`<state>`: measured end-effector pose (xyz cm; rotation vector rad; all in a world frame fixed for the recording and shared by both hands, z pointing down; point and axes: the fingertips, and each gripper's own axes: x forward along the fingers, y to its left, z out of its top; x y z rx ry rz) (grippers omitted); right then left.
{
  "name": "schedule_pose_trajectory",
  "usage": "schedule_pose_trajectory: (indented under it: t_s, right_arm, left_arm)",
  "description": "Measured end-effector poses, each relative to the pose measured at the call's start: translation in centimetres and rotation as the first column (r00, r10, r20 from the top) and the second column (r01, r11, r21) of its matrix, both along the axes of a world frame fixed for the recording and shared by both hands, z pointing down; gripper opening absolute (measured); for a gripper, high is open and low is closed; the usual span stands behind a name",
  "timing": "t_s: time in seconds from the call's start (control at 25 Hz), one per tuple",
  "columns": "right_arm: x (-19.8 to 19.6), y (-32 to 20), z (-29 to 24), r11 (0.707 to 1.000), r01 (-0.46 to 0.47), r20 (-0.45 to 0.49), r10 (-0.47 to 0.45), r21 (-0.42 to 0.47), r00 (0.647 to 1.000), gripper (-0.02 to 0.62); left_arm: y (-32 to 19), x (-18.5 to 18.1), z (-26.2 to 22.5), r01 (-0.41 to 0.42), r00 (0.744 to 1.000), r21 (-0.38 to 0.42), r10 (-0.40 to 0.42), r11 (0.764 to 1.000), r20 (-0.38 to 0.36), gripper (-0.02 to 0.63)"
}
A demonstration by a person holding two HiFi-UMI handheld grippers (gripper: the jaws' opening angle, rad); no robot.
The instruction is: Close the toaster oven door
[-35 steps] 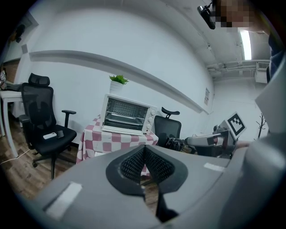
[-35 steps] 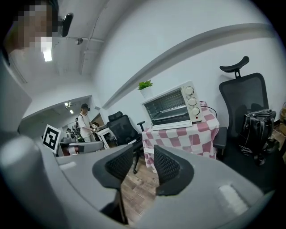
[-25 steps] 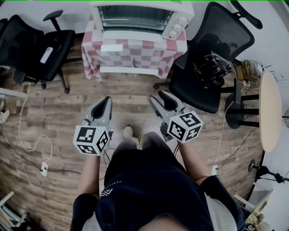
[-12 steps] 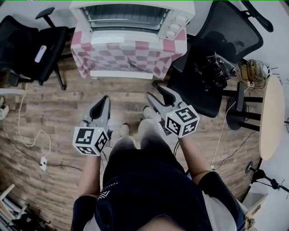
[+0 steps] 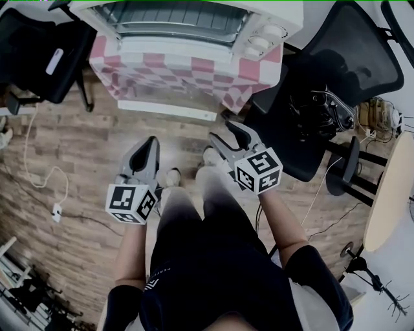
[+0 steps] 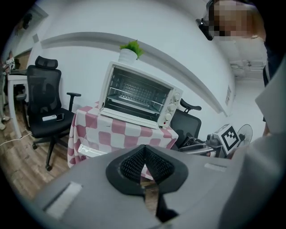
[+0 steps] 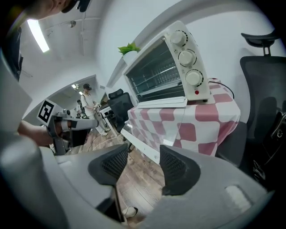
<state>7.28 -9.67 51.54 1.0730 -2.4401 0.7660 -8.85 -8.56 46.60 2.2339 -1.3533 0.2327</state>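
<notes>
checkered table (image 5: 162, 71) holds toaster oven (image 5: 187, 19), door (image 7: 163, 103) seemingly open; left gripper (image 5: 152, 142) closed, right gripper (image 5: 224, 132) opening, empty.

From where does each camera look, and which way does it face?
Head view: on the head, looking steeply down at floor and toaster oven; shows legs, left claw, right claw.
Left gripper view: on the left claw, facing the oven's front; shows its shut jaws.
Right gripper view: on the right claw, facing the oven's knob side; shows its opening, empty jaws.
All show the oven.

One toaster oven (image 5: 187, 26), two hand-held grippers (image 5: 152, 141) (image 5: 223, 131)
</notes>
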Motion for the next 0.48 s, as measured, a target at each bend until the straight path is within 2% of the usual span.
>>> schedule_pose_trajectory:
  t_s: [0.48]
  right_arm:
    - [-0.4, -2.1, 7.4, 0.981, 0.191, -0.096, -0.193, -0.038, 0.976, 0.238]
  left_arm:
    - [-1.2, 0.5, 4.5, 0.130, 0.991, -0.067, -0.128, 0.989, 0.026, 0.018]
